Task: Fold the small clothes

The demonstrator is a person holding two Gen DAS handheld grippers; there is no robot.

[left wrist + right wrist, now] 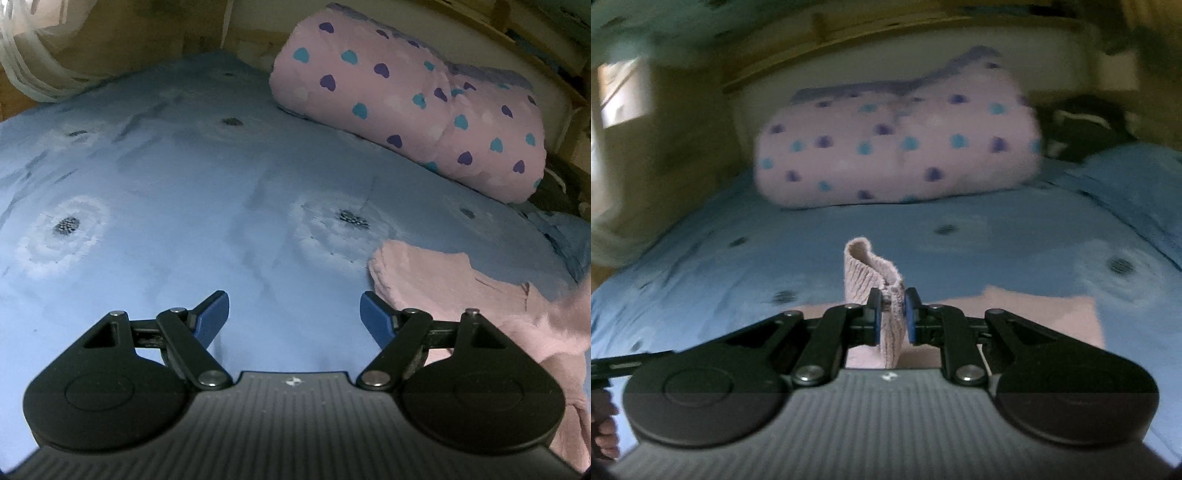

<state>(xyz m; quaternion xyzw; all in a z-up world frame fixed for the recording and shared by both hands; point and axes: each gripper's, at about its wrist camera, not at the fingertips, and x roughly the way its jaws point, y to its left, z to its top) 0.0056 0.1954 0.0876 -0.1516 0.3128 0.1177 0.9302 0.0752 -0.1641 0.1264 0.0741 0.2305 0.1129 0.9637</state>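
A small pink fleece garment (pixel 480 295) lies on the blue bedspread at the right of the left wrist view. My left gripper (pixel 294 314) is open and empty, just left of the garment, low over the bedspread. In the right wrist view my right gripper (pixel 891 314) is shut on a ribbed pink cuff (pixel 871 273) of the garment, which stands up between the fingers. The rest of the pink garment (pixel 1034 317) lies flat below and behind the gripper.
A rolled pink blanket with blue and purple hearts (pixel 406 99) (pixel 897 147) lies at the far side of the bed. The blue flowered bedspread (pixel 166 221) spreads to the left. A dark item (pixel 1082 129) sits at the far right by the wooden headboard.
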